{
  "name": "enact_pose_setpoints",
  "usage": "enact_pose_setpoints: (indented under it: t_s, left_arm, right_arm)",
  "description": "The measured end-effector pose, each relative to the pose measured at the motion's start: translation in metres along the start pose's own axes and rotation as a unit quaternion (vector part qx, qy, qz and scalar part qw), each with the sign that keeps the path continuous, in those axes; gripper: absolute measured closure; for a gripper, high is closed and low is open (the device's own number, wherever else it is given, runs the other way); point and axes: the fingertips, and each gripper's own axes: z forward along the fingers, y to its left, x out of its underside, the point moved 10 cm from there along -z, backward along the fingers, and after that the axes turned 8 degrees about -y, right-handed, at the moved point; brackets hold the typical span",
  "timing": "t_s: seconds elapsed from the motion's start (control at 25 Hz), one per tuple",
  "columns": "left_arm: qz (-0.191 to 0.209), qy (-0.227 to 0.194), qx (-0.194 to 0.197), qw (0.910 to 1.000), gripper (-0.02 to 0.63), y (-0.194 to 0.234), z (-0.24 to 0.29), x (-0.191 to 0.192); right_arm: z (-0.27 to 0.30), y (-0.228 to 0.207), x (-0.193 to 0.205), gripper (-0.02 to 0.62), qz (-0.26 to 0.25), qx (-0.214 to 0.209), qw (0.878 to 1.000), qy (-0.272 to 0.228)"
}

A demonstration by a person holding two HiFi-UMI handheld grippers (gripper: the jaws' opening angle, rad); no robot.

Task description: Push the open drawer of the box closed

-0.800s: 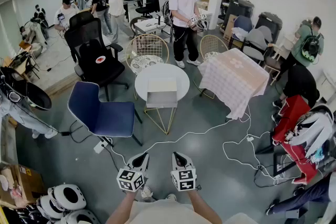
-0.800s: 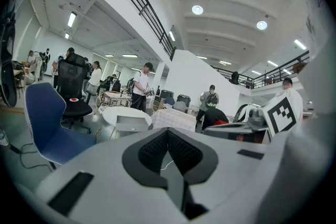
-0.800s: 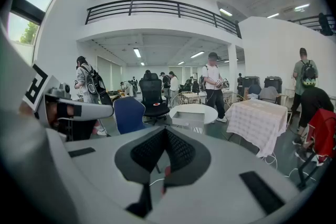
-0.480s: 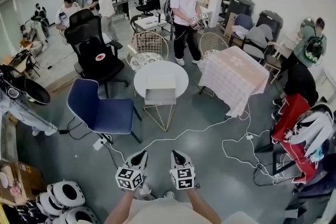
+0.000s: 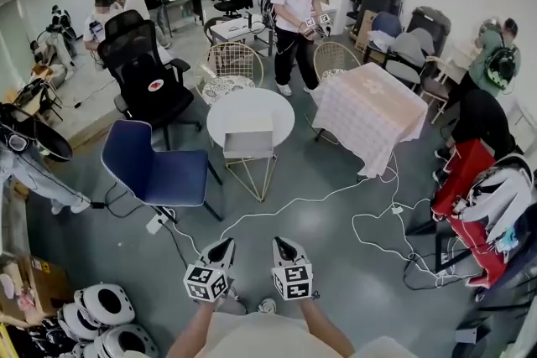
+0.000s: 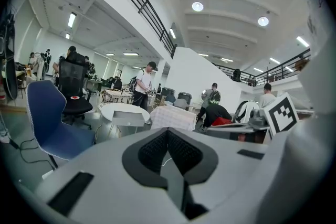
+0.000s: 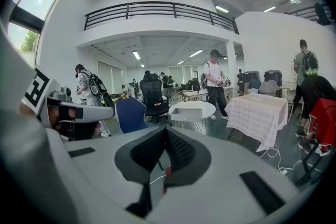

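The box is a grey-white case with its drawer pulled out toward me, resting on a round white table well ahead. The same box shows small in the left gripper view, and the box is small in the right gripper view. My left gripper and right gripper hang side by side low in the head view, far short of the table. Both are shut with nothing between the jaws. The left gripper and right gripper show their ribbed pads pressed together.
A blue chair stands left of the round table, a black office chair behind it. A table with a pink checked cloth is at right. White cables trail over the grey floor. Several people stand around the room.
The view has shifted forward a little: the round table and box sit slightly higher and leftward in the head view. Both grippers keep their place and stay shut.
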Motion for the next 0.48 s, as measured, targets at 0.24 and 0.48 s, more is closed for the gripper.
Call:
enact_pose_setpoints:
  t_s: [0.24,0.48]
  left_arm:
    - [-0.002,0.007,0.002,1.0,0.597,-0.014,0.008,0.009]
    - [0.005,0.003,0.004,1.0,0.597,-0.012,0.022,0.003]
  right_arm:
    - [-0.008,-0.018,0.006,0.578,0.003,0.005,1.0,0.006]
    - [-0.005,-0.029,0.006,0.578,0.005,0.005,1.0,0.007]
